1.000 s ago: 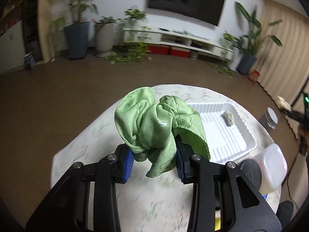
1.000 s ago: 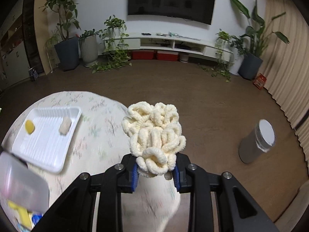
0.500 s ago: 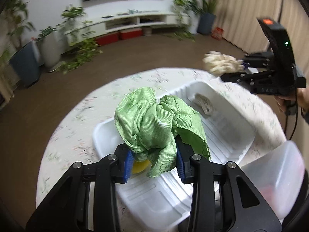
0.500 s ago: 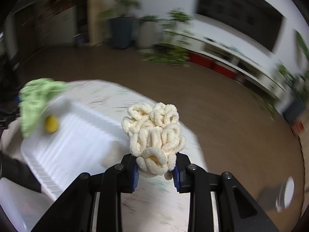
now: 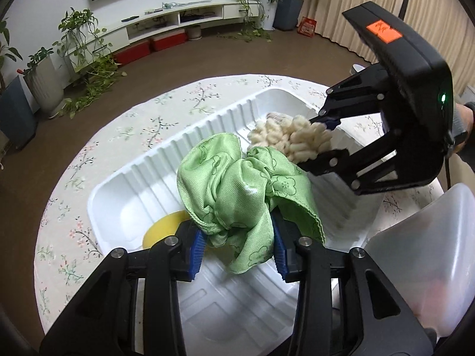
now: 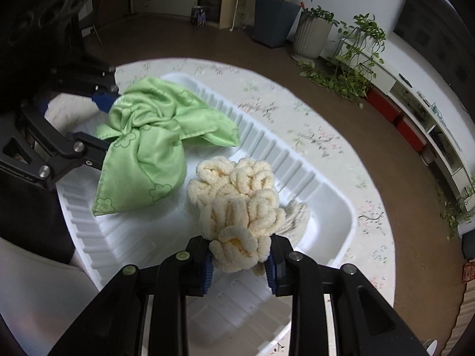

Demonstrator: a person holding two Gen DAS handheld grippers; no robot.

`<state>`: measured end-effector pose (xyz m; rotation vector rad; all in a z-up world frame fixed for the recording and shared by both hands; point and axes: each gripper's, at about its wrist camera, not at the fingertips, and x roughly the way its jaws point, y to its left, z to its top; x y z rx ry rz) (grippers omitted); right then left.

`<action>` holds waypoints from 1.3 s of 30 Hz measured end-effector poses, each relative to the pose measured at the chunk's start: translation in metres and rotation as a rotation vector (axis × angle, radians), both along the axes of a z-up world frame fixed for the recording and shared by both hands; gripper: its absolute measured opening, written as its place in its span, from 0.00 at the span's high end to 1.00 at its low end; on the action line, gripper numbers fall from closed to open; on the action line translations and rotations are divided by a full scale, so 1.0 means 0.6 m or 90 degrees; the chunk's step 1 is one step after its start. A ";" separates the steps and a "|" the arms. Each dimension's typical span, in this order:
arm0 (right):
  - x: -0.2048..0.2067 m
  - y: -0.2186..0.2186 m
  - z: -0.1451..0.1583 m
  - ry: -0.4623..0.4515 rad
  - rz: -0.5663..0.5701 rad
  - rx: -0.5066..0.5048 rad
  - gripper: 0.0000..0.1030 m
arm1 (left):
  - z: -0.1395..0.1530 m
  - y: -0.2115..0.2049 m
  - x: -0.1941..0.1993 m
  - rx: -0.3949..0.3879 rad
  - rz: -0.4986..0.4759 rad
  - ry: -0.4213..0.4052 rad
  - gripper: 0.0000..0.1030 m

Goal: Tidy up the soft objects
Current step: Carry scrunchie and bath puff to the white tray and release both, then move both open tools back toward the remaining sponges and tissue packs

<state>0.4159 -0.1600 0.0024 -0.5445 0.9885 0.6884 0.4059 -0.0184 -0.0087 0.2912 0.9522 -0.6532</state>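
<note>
My left gripper (image 5: 237, 249) is shut on a crumpled green cloth (image 5: 237, 184) and holds it over the white ribbed tray (image 5: 154, 163). My right gripper (image 6: 239, 262) is shut on a cream chenille cloth (image 6: 237, 204) and holds it over the same tray (image 6: 297, 160). In the left wrist view the right gripper (image 5: 323, 139) comes in from the right with the cream cloth (image 5: 288, 136). In the right wrist view the left gripper (image 6: 98, 124) comes in from the left with the green cloth (image 6: 148, 139). The two cloths hang close together.
A yellow round object (image 5: 163, 228) lies in the tray, partly hidden by the green cloth. A beige rough piece (image 6: 297, 216) lies in the tray behind the cream cloth. The tray sits on a round floral table (image 5: 98, 154). A translucent plastic container (image 5: 427, 252) stands at right.
Both grippers have swung in over the white tray, each still holding its cloth. The two cloths have come close together above the tray.
</note>
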 end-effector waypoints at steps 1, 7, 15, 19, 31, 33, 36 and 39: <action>-0.002 0.001 -0.004 0.001 0.002 -0.004 0.70 | 0.000 -0.001 -0.001 0.001 0.000 -0.001 0.64; -0.002 -0.004 -0.005 0.006 -0.012 0.006 0.62 | 0.009 0.004 0.000 0.005 0.020 -0.017 0.50; -0.007 -0.012 0.001 -0.016 -0.013 0.007 0.57 | 0.022 0.023 -0.004 0.002 0.043 -0.037 0.35; -0.009 -0.017 0.006 -0.025 -0.015 0.007 0.51 | 0.034 0.040 -0.004 -0.023 0.064 -0.042 0.35; -0.017 -0.069 0.039 -0.057 -0.049 0.022 0.31 | 0.061 0.105 -0.037 -0.067 0.129 -0.058 0.32; -0.018 -0.090 0.052 -0.065 -0.076 0.032 0.31 | 0.067 0.128 -0.047 -0.085 0.154 -0.062 0.31; -0.024 -0.130 0.080 -0.071 -0.126 0.070 0.29 | 0.076 0.169 -0.072 -0.111 0.208 -0.069 0.31; -0.038 -0.173 0.103 -0.079 -0.174 0.101 0.23 | 0.087 0.208 -0.102 -0.146 0.249 -0.076 0.18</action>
